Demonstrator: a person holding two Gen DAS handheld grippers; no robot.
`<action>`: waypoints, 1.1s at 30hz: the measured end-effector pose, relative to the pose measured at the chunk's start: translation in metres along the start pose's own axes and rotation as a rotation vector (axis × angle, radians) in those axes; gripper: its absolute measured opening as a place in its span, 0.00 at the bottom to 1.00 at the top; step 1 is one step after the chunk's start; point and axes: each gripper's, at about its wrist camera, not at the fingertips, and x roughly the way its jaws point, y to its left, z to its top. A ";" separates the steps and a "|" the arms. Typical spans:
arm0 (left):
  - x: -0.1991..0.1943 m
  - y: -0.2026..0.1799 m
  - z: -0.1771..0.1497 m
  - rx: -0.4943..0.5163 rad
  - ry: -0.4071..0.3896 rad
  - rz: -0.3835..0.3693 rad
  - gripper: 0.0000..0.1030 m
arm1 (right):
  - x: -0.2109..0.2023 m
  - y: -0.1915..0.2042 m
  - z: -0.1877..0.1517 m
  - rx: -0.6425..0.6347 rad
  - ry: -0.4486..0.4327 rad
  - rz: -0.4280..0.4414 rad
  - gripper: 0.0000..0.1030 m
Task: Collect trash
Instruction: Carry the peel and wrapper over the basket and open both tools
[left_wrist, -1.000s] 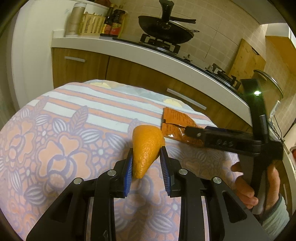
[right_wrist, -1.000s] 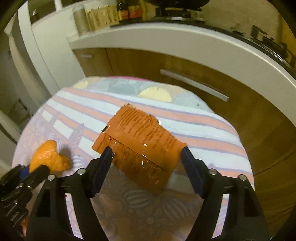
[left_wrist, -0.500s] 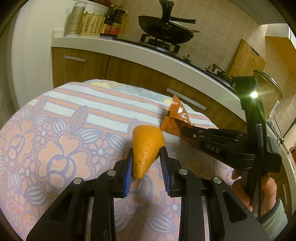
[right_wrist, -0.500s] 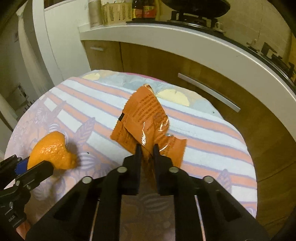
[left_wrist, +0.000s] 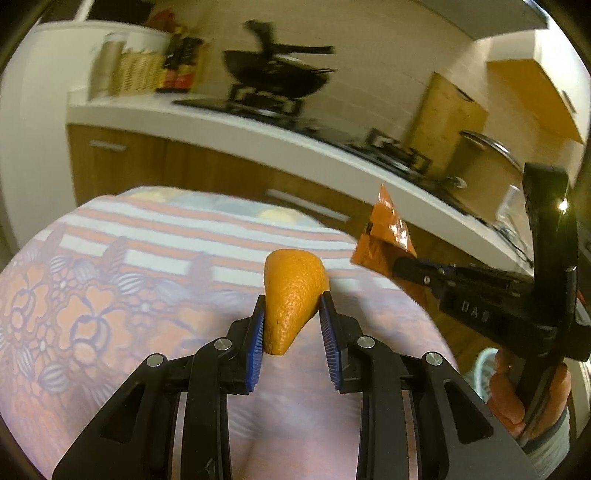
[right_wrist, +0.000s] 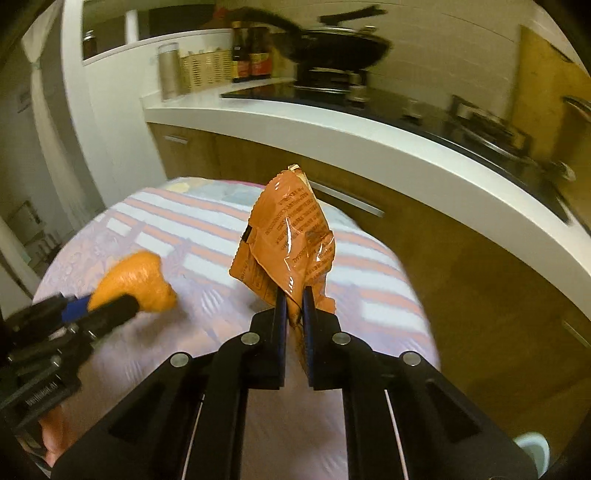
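Gripping an orange peel (left_wrist: 291, 291), the left gripper (left_wrist: 291, 325) is raised over the table (left_wrist: 110, 295); the right gripper (right_wrist: 294, 310) pinches an orange wrapper (right_wrist: 288, 240), whose print only the right view shows.

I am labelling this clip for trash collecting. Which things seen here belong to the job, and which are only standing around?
Belongs to the job:
- orange peel, held in the left gripper
- orange wrapper, pinched in the right gripper

Only standing around:
- wok on the stove
- sauce bottles
- woven basket
- metal canister
- patterned tablecloth
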 end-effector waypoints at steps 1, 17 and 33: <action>-0.004 -0.012 -0.001 0.017 -0.001 -0.015 0.26 | -0.013 -0.011 -0.009 0.032 0.002 -0.003 0.06; -0.012 -0.181 -0.044 0.228 0.045 -0.246 0.26 | -0.155 -0.136 -0.131 0.300 -0.074 -0.198 0.06; 0.039 -0.322 -0.105 0.384 0.217 -0.415 0.26 | -0.211 -0.246 -0.245 0.592 -0.055 -0.334 0.09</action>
